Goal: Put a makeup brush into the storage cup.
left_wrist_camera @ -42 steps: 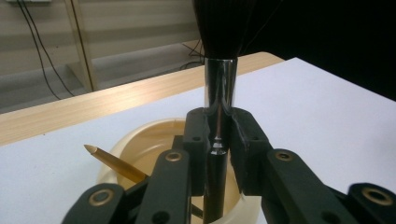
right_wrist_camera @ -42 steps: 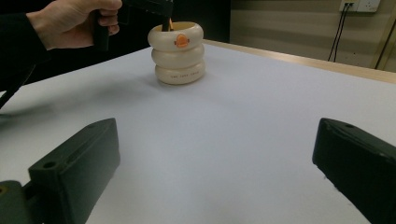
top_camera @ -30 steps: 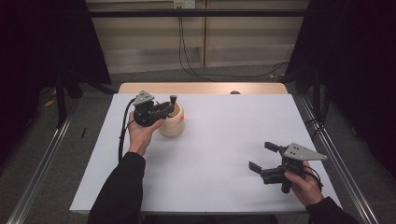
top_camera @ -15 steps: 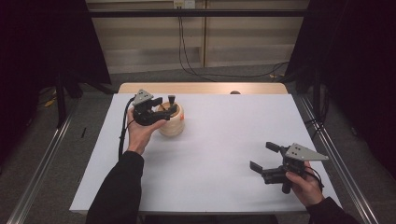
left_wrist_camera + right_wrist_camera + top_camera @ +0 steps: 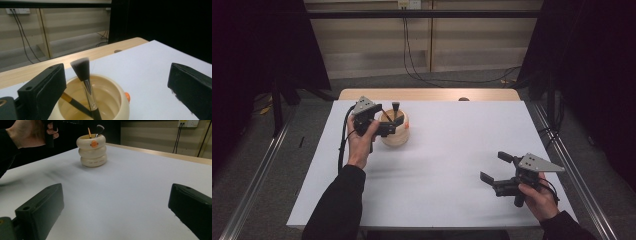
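Brush: stands tilted in the cream holder, dark bristle head w/ pale tip up, metal ferrule below it, handle down inside. A 2nd brush, black handle w/ gold band, leans across the holder's inside beside it. Holder is ribbed, three stacked rings, orange dot on the top ring. Location: far-left part of the white table sheet, upright.

My left gripper hovers at the holder's rim. Jaws wide apart, gripping nothing; in the left gripper view the brush head sits between them, closer to the left jaw, no contact seen. My left hand is around the grip just left of the holder, cable trailing down along the forearm.

My right gripper is at the near-right of the sheet, well apart from holder. Jaws spread, empty, pointing left across the sheet. Right gripper view: bare sheet between the jaws, holder far off w/ both brush tips above the rim.

Wooden table edge shows past the far end of the sheet.
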`<state>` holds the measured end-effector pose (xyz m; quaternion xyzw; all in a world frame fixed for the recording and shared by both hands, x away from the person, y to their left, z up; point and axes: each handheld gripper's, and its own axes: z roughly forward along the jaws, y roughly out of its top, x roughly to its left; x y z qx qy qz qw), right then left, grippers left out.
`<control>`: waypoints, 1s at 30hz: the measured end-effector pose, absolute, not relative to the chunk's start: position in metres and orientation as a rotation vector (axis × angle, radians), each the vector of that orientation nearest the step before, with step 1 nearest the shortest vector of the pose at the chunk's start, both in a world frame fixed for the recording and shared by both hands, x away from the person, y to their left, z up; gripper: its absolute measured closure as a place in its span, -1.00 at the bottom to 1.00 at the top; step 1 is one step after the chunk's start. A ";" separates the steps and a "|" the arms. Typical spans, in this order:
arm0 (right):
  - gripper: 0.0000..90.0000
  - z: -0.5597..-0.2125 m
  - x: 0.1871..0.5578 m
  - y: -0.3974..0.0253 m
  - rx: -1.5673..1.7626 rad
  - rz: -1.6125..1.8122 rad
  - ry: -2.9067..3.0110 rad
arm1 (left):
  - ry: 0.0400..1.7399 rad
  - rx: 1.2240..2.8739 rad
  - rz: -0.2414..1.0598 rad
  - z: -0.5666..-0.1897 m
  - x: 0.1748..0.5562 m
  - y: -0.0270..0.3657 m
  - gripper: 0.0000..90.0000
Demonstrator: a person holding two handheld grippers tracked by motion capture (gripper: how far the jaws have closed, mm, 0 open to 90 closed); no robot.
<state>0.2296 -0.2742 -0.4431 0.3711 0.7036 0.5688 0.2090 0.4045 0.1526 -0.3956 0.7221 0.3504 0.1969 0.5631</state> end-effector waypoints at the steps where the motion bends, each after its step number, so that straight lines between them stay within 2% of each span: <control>1: -1.00 -0.443 0.230 -0.274 1.026 1.578 1.956 | 0.819 1.703 0.473 -0.395 0.403 0.153 -0.97; 3: -1.00 -0.443 0.230 -0.274 1.015 1.577 1.965 | 0.829 1.691 0.464 -0.393 0.399 0.153 -0.97; 6: -1.00 -0.443 0.230 -0.273 1.025 1.574 1.958 | 0.820 1.679 0.534 -0.390 0.389 0.154 -0.99; 23: -1.00 -0.443 0.230 -0.274 1.020 1.564 1.964 | 0.847 1.648 0.553 -0.391 0.353 0.169 -0.97; 30: -1.00 -0.444 0.229 -0.274 1.026 1.559 1.954 | 0.809 1.643 0.557 -0.388 0.336 0.175 -0.98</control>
